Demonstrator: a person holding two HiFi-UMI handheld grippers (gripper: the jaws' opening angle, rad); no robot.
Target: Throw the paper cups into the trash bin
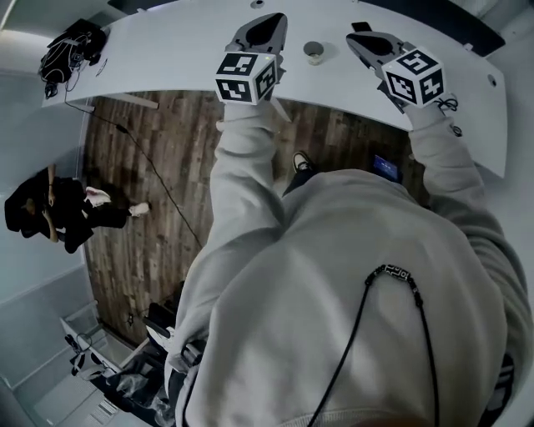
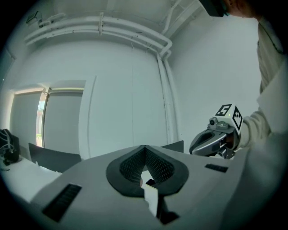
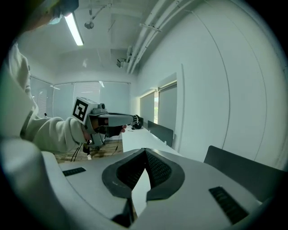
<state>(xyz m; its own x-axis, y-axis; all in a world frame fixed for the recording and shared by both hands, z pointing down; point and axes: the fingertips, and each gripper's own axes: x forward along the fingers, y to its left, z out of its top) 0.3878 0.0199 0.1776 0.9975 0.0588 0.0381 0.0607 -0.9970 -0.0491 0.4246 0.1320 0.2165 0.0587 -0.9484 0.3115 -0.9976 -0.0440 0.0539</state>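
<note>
A single paper cup [image 1: 314, 52] stands upright on the long white table [image 1: 167, 50], between my two grippers. My left gripper [image 1: 265, 25] is held out over the table just left of the cup, jaws shut with nothing in them. My right gripper [image 1: 367, 42] hovers just right of the cup, also shut and empty. In the left gripper view, the closed jaws of the left gripper [image 2: 145, 150] face a bare wall, with the right gripper [image 2: 216, 137] off to the side. The right gripper view looks past its own closed jaws, right gripper [image 3: 145, 152], along the table towards the left gripper [image 3: 112, 120]. No trash bin shows.
A black bag with cables [image 1: 73, 46] lies at the table's far left end. A small dark object [image 1: 361, 27] sits near the right gripper. A person in dark clothes [image 1: 58, 208] is on the wooden floor at left. Dark chair backs [image 3: 243, 168] stand behind the table.
</note>
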